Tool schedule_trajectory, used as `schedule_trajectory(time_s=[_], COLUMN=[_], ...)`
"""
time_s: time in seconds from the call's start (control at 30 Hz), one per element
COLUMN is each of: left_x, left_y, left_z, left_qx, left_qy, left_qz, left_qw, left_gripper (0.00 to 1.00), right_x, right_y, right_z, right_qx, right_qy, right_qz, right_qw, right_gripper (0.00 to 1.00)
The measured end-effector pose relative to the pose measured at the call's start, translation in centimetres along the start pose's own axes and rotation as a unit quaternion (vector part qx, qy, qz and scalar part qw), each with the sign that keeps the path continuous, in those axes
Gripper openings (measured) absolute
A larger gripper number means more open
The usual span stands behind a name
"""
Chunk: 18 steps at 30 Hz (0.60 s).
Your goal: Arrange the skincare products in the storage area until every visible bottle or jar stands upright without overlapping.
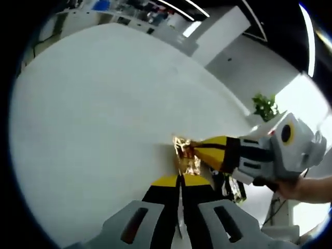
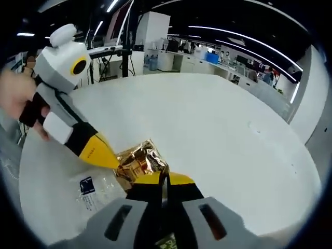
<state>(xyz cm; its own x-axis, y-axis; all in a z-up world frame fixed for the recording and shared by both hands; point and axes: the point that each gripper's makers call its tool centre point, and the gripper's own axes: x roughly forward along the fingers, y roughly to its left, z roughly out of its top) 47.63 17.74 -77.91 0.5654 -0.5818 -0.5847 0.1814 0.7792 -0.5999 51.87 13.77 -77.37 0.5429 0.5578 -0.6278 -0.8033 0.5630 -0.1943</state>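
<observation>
1. Your left gripper (image 1: pixel 180 179) rises from the bottom of the left gripper view with its yellow tips drawn together, and a crinkled gold foil packet (image 1: pixel 185 155) sits right at those tips. They appear clamped on its near edge.
2. In the same view your right gripper (image 1: pixel 199 149) comes in from the right, its yellow point meeting the packet from the side, touching or pinching the foil. You cannot tell from this angle how its jaws stand.
3. In the right gripper view your right gripper (image 2: pixel 162 180) has its yellow tips pressed close, with the gold foil packet (image 2: pixel 140 162) just ahead of them and to the left, its edge under the tips. It looks clamped on the packet.
4. There the left gripper (image 2: pixel 106 158) reaches down from the upper left, and its yellow point touches the packet's left side. Your hand (image 2: pixel 18 101) shows blurred at the far left behind it.
5. The packet lies on the white table (image 2: pixel 218 135), between the two grippers, near the table's front edge.
6. A flat clear sachet with a dark blue label (image 2: pixel 88 188) lies on the table just left of your right gripper, beside the gold packet and apart from both sets of tips.
7. A green plant (image 1: pixel 265 106) stands well beyond the table's far edge in the left gripper view.
</observation>
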Motion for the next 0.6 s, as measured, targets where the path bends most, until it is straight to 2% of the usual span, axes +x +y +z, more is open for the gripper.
schedule_trajectory(time_s=[0.33, 0.6], left_x=[0.29, 0.21], left_y=[0.2, 0.04], left_z=[0.01, 0.06], left_qx=[0.029, 0.071], left_qy=[0.001, 0.002], left_qz=[0.011, 0.025], left_qw=[0.9995, 0.9971], left_gripper=[0.0, 0.0], right_x=[0.39, 0.45], right_y=[-0.03, 0.06], right_z=[-0.39, -0.42], right_qx=[-0.035, -0.056], right_qy=[0.012, 0.013], right_qz=[-0.008, -0.015], right_qw=[0.9993, 0.9982], right_gripper=[0.03, 0.03])
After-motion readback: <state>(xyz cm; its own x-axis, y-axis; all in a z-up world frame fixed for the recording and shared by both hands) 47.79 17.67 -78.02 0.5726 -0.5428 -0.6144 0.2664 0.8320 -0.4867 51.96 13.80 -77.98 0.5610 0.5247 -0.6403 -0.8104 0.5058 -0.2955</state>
